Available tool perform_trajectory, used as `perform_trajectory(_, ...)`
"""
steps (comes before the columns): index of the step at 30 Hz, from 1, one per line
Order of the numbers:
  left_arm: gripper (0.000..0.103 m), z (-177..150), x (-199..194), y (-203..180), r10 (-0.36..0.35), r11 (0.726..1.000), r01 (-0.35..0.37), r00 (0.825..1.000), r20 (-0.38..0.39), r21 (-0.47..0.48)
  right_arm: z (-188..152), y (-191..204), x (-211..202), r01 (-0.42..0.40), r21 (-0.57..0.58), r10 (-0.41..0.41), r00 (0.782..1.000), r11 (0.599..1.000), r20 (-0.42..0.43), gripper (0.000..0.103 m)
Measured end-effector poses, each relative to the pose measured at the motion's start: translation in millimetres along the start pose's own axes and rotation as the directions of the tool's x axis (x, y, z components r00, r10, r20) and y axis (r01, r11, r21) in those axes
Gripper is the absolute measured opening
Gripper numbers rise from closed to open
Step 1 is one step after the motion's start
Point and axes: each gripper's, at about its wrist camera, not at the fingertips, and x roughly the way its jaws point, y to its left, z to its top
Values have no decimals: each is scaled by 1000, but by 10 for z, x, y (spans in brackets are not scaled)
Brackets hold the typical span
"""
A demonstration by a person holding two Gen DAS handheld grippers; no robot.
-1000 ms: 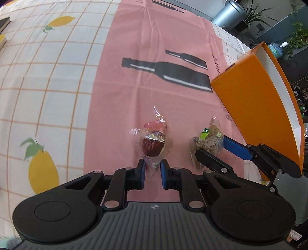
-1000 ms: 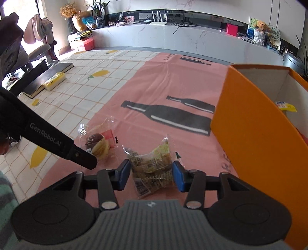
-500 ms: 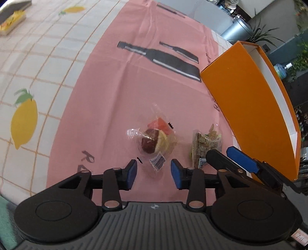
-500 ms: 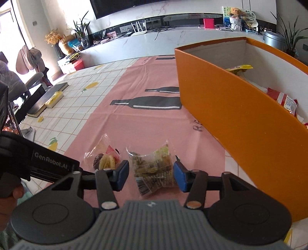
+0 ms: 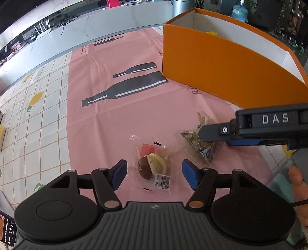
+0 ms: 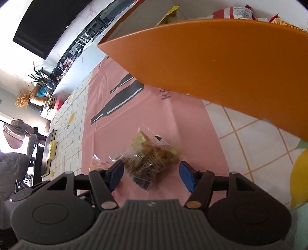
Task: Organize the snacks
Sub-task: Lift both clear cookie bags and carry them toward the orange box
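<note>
A clear packet with a brown-and-cream cake [image 5: 153, 165] lies on the pink cloth [image 5: 115, 134], between the blue pads of my left gripper [image 5: 155, 173]. Its jaws are opening and the pads stand off the packet on both sides. A clear packet of brown-green crackers [image 6: 152, 158] lies between the pads of my right gripper [image 6: 151, 174], whose jaws are also opening, clear of it. In the left wrist view the same cracker packet [image 5: 198, 142] lies under the right gripper's fingers [image 5: 213, 131]. The orange box [image 5: 221, 65] stands just beyond, with snack bags [image 6: 234, 12] inside.
The table carries a white checked cloth with lemon prints [image 5: 35, 98] around the pink cloth. A book [image 6: 48, 152] lies at its far left edge. A person's hand [image 5: 298, 177] holds the right gripper. A grey counter [image 5: 86, 32] runs behind the table.
The left gripper let go of the cake packet and opened wide; the right gripper's pads spread away from the cracker packet. Both views rolled, and the orange box now looms closer.
</note>
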Motion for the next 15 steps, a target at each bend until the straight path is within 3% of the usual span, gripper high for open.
perform_trajectory(2,76,-8,41,-7,11,1000,-11,1000,-8,-8,24,72,28,9,-22,-9,1000,1000,13,68)
perform_trajectory(4,69,-6,79,19,4,999,-5,1000,-25,-40,38,147,74,30,-57,-28,999,998,25,70)
perform_trajectory(11,68,12,126,147,4,990,-5,1000,-10,-143,-3,359,279,72,-177,-67,997,982,37,69)
perform_trajectory(15,70,-4,108,211,-35,984,36,999,9,-173,-36,408,305,119,-252,-104,992,960,73,56)
